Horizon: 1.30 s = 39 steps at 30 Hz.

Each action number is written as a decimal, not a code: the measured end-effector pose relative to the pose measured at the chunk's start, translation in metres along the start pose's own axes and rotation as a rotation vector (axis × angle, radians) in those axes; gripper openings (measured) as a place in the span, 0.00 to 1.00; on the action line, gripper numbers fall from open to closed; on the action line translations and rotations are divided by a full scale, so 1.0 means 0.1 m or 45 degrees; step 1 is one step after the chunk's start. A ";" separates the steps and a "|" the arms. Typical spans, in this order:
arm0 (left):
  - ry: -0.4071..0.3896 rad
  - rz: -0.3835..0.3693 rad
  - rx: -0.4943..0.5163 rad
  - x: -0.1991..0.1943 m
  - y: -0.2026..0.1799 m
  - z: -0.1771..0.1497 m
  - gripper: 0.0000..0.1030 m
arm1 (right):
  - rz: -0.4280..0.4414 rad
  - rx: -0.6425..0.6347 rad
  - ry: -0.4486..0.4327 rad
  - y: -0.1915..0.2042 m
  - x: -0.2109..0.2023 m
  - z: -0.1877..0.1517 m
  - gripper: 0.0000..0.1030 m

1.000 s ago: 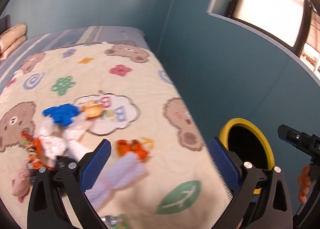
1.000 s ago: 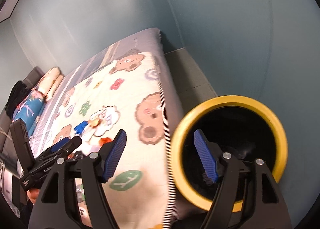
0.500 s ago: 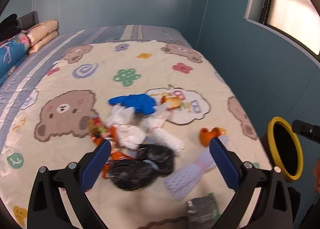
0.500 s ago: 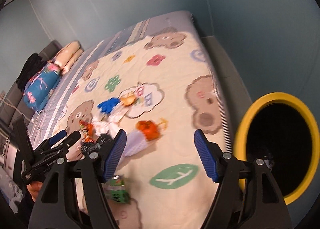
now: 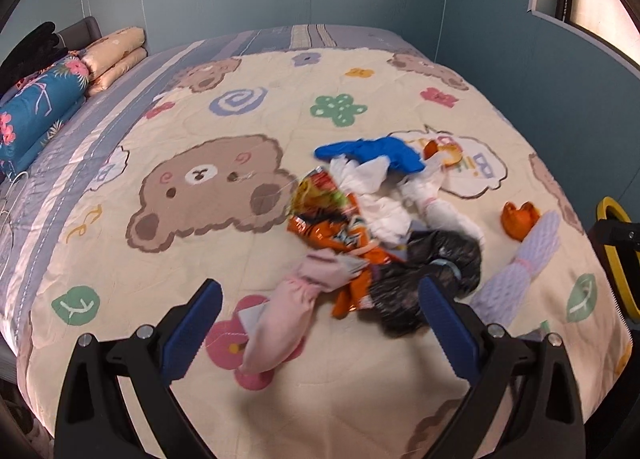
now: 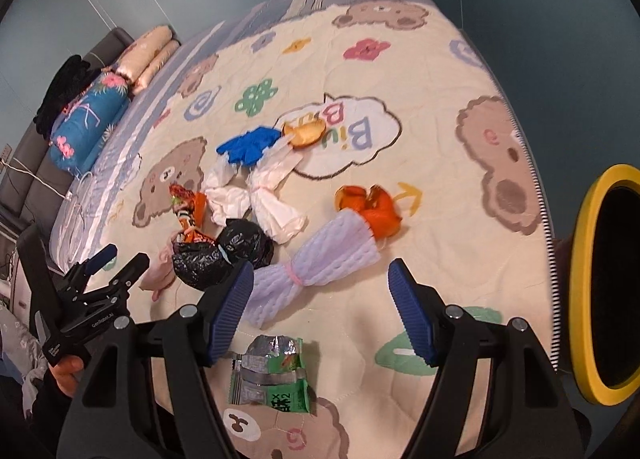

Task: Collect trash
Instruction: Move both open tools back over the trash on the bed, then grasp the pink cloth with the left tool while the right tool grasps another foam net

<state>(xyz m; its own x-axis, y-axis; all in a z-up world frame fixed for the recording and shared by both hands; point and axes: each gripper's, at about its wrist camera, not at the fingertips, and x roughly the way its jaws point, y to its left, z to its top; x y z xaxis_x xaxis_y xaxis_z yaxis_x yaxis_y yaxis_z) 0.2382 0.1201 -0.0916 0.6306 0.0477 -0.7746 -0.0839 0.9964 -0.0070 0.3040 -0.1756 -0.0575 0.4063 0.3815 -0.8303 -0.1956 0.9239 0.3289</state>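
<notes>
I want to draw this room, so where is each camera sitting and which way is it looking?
Left wrist: on the left gripper, tilted down at the bed; its open blue fingers show.
Right wrist: on the right gripper, tilted down at the bed; its open fingers, the left gripper and a hand show.
Shared: black bag, blue glove, yellow bin.

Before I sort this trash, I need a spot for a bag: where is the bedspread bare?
Free: the broad cream stretch of bedspread left of the orange snack wrapper; also the far end beyond the blue rubber glove. Crowded: the middle, around the crumpled black plastic bag and lilac foam net sleeve.
</notes>
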 end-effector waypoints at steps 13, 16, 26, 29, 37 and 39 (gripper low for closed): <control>0.119 0.005 0.018 0.34 0.32 -0.20 0.92 | -0.037 -0.004 0.143 0.18 0.62 0.04 0.63; 0.147 -0.026 0.002 0.43 0.35 -0.22 0.92 | -0.043 -0.005 0.166 0.20 0.71 0.07 0.60; 0.181 -0.103 -0.020 0.60 0.35 -0.21 0.86 | -0.066 -0.035 0.222 0.30 1.01 0.12 0.53; 0.217 -0.128 -0.015 0.67 0.34 -0.22 0.71 | -0.103 -0.043 0.240 0.30 1.08 0.11 0.47; 0.264 -0.125 -0.062 0.75 0.39 -0.25 0.33 | -0.147 -0.099 0.244 0.35 1.13 0.06 0.36; 0.253 -0.141 -0.066 0.72 0.40 -0.25 0.24 | -0.144 -0.108 0.231 0.37 1.11 0.06 0.31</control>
<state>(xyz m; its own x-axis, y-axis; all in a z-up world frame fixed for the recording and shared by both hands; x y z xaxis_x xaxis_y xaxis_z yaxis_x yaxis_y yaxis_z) 0.2610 0.1615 -0.1639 0.4743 -0.0813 -0.8766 -0.0657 0.9897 -0.1273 0.3469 -0.0994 -0.1351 0.2644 0.2574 -0.9294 -0.2352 0.9518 0.1967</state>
